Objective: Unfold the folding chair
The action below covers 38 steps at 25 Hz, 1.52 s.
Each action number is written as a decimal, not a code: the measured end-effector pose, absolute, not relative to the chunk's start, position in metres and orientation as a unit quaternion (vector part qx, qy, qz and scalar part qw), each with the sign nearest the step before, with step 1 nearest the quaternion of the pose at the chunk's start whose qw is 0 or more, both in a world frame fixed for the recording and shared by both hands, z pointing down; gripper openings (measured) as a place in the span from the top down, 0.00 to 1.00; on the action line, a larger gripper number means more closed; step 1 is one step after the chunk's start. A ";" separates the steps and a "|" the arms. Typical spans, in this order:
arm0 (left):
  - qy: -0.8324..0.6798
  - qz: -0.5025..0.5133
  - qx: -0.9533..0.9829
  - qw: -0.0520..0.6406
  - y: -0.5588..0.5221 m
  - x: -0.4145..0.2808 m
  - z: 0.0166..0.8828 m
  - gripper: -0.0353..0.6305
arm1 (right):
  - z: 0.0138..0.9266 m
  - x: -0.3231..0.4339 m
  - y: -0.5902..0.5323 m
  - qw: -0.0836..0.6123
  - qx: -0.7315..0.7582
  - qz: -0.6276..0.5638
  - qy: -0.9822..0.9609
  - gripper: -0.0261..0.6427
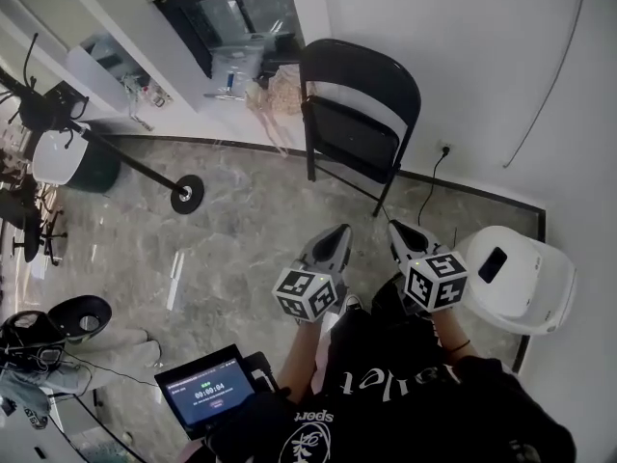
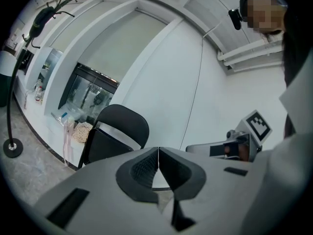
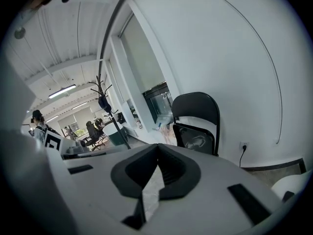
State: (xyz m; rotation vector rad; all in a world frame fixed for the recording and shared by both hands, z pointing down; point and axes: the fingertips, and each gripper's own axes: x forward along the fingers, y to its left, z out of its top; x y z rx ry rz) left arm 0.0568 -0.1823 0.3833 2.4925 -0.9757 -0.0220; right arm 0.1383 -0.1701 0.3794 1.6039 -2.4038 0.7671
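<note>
**First:** Tongs clenched on both sides, and nothing in them; why carry them like that?

**Second:** Nothing is near enough to take hold of, I'd say. The left tongs (image 1: pixel 337 239) have their jaws pressed flat together with nothing between; the right tongs (image 1: pixel 400 234) are the same. The person holds the pair side by side out in front, both tipped a little downward and aimed at the job.

**First:** And the job is where?

**Second:** The black folding chair (image 1: pixel 359 114) is over by the white wall (image 1: pixel 482 56). It is folded flat, its seat swung up under the backrest, its feet on the marble floor (image 1: pixel 251 230) and its top leaning on the wall; that's how you park one out of the way. It is well apart from both tongs.

**First:** So nothing is begun?

**Second:** By my reckoning, no; it's untouched. I'd judge the jaws must open first; then one pair steadies the backrest while the other presses the seat down. That floor looks polished, so the leaning legs could skid. The coat stand's base (image 1: pixel 186 193) sits well off to the left, out of the way.
</note>
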 end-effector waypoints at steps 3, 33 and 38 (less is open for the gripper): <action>-0.354 -0.008 0.906 0.233 -0.208 0.070 0.386 0.94 | 0.382 0.149 -0.196 0.078 0.532 0.257 -0.803 0.94; -0.486 -0.002 0.812 0.324 -0.461 0.186 0.444 0.94 | 0.363 0.285 -0.518 0.158 0.383 0.205 -0.887 0.94; -0.485 -0.004 0.799 0.356 -0.497 0.174 0.473 0.82 | 0.352 0.287 -0.568 0.164 0.392 0.179 -0.887 0.88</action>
